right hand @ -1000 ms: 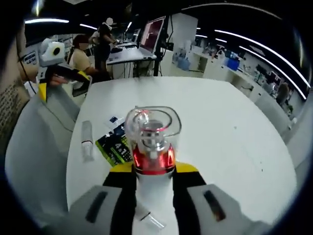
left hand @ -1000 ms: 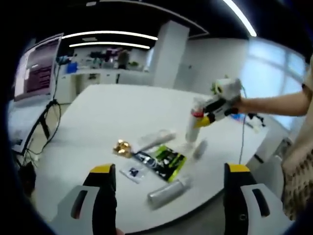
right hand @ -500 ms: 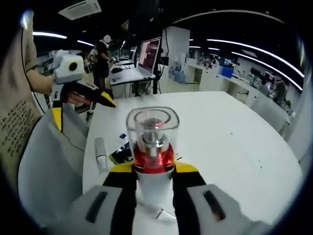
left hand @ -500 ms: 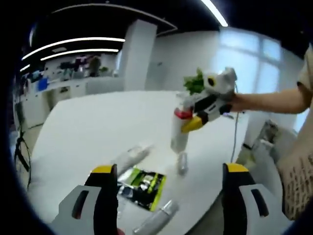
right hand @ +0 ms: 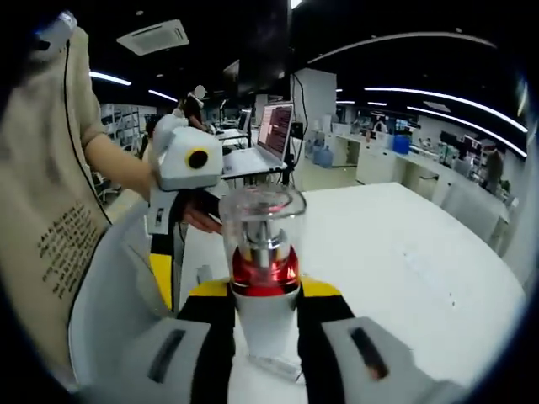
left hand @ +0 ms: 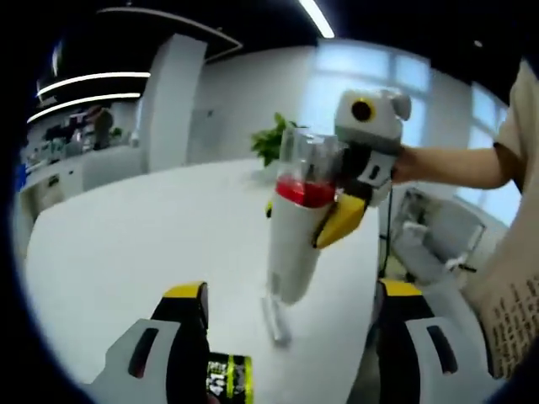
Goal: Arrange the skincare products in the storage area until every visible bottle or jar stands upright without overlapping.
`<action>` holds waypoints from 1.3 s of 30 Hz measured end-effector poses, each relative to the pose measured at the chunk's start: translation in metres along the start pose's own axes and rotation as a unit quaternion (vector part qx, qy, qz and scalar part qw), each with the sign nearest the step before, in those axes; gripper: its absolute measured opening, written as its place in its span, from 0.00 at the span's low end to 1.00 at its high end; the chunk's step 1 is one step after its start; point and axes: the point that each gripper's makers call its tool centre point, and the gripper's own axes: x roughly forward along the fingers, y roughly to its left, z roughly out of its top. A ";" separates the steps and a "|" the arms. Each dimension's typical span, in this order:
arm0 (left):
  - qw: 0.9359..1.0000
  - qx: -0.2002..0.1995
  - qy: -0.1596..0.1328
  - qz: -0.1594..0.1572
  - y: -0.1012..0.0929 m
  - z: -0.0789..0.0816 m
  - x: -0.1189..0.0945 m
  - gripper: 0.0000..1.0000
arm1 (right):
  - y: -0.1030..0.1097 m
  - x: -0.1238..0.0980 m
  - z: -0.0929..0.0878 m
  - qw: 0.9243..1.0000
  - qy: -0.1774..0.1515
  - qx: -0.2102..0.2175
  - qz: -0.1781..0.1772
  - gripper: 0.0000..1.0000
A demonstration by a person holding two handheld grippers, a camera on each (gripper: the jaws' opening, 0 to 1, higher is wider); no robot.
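Note:
A white bottle with a red collar and a clear cap stands upright between my right gripper's jaws, which are shut on it. In the left gripper view the same bottle hangs tilted above the white table, held by the right gripper coming in from the right. My left gripper is open with nothing between its fingers, just in front of and below the bottle. A small tube lies on the table under the bottle. A green and black packet lies by my left finger.
The left gripper, held by a hand, shows close at the left of the right gripper view. The table's edge runs close on the right, with a chair beyond it. A laptop stands on a far desk.
The two grippers have come much closer together. The held bottle now looms large in the left gripper view. The lying tubes and packet have slid mostly out of view as the cameras moved.

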 end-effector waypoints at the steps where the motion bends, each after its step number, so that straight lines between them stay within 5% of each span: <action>1: 1.000 0.006 -0.002 -0.016 -0.005 0.004 0.004 0.77 | 0.004 -0.002 0.003 1.000 -0.004 0.002 0.005 0.27; 8: 0.994 0.021 -0.060 -0.087 -0.034 0.033 0.010 0.53 | 0.019 -0.012 0.012 0.999 -0.030 0.022 0.030 0.27; 17: 0.990 0.061 -0.047 -0.114 -0.042 0.030 0.011 0.29 | 0.025 -0.017 0.008 0.998 -0.037 0.035 0.039 0.27; 25: 0.993 0.077 -0.027 -0.090 -0.032 0.031 0.023 0.26 | 0.015 -0.018 0.003 0.998 -0.048 0.041 0.017 0.28; 32: 0.994 0.087 -0.019 -0.061 -0.002 0.039 0.042 0.25 | -0.025 -0.014 0.000 0.993 -0.078 0.072 -0.043 0.30; 39: 0.995 0.089 -0.005 -0.042 0.025 0.033 0.063 0.25 | -0.052 -0.008 -0.013 0.989 -0.091 0.098 -0.060 0.32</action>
